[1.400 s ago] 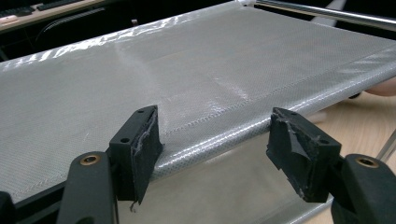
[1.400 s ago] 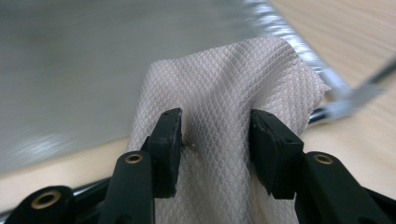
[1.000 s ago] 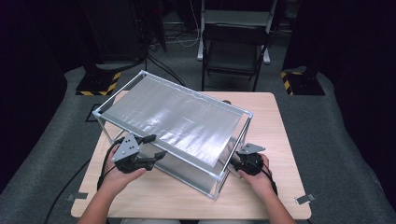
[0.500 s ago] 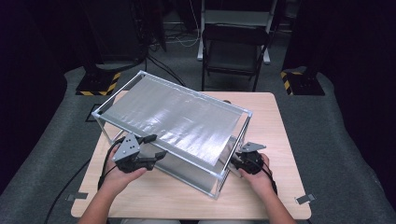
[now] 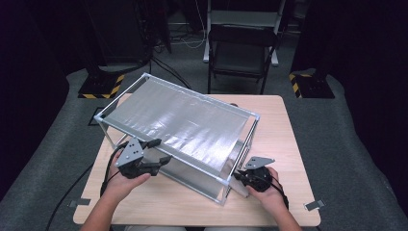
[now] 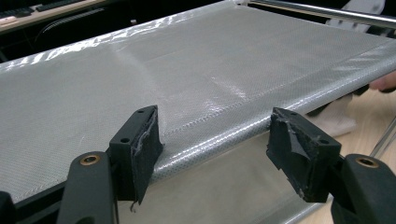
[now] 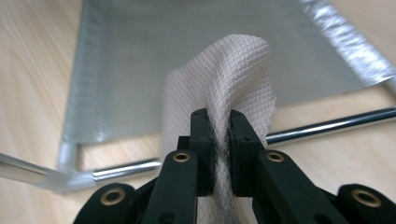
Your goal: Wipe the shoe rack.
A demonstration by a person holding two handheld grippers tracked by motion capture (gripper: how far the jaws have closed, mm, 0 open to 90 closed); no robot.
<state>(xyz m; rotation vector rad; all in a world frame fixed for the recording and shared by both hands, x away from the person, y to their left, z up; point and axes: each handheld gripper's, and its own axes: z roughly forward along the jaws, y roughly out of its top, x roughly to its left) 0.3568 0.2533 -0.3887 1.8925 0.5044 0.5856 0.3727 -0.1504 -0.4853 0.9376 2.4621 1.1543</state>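
Observation:
A metal rack [image 5: 248, 114] with silver mesh shelves stands slantwise on the wooden table [image 5: 284, 125]. My left gripper [image 5: 159, 152] is open at the front edge of the top shelf [image 6: 187, 70], and that hem lies between its pads [image 6: 142, 144] untouched. My right gripper [image 5: 239, 177] is at the rack's near right corner, low by the bottom shelf [image 7: 187, 46]. Its jaws have just been closing and are shut on a white textured cloth [image 7: 233, 74], which stands up in a fold above the pads.
A chrome frame bar [image 7: 327, 126] runs just beyond the cloth. A black chair [image 5: 240, 53] stands behind the table. Bare wood lies in front of the rack and to its right. Cables trail off the table's left side.
The right gripper has pulled back a little toward the near edge of the table. The left gripper has stayed where it was.

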